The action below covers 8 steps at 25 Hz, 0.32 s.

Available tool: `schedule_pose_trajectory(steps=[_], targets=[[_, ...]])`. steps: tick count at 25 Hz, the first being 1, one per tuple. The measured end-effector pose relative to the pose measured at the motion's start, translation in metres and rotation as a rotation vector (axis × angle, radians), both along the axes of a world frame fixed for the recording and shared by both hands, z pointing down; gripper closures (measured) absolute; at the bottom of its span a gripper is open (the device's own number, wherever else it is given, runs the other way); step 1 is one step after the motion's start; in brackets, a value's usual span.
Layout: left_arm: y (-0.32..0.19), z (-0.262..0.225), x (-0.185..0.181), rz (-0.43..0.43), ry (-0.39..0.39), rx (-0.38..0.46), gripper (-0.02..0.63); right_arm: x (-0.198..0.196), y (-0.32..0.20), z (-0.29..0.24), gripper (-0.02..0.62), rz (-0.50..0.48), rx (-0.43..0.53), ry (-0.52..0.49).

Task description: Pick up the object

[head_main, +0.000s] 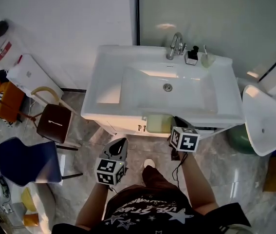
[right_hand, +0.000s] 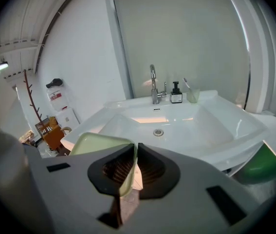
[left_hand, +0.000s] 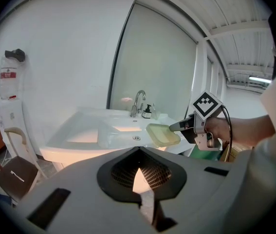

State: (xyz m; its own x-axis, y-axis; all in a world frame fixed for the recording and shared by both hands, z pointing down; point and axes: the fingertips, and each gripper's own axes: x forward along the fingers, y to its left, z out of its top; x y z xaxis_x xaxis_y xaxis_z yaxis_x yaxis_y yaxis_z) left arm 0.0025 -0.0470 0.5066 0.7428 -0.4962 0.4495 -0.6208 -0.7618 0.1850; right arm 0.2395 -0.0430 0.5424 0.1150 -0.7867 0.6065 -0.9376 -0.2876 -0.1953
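The object, a shallow pale green dish (right_hand: 98, 143), is being held by its rim between the jaws of the right gripper (right_hand: 133, 152), which are being pressed almost together on the thin edge. In the head view the dish (head_main: 158, 123) is being carried in the air just in front of the white sink (head_main: 103, 72), at the level of the sink's front edge and touching no surface that can be made out. From the left gripper view it (left_hand: 163, 134) is being shown roughly level, sticking out from the tip of the right gripper (left_hand: 177, 126), with the basin and the faucet (left_hand: 138, 101) behind it. The left gripper (left_hand: 138, 152) is being kept closed, its pads meeting with nothing between them, and in the head view it (head_main: 119, 145) is being held low over the floor, well apart from the dish. The pick-up is being judged as good as done, since the dish is being borne by the gripper alone. What is left is only for the grip on that narrow rim to be kept firm, as a dish pinched at one edge is likely being pulled downward at its free end.
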Motion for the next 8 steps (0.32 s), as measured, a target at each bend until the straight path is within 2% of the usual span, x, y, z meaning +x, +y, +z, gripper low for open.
schedule_pose_trajectory(steps=[8], targets=[[0.053, -0.011, -0.026, 0.040, 0.008, -0.002, 0.591, -0.026, 0.071, -0.015, 0.561, 0.047, 0.013, 0.020]])
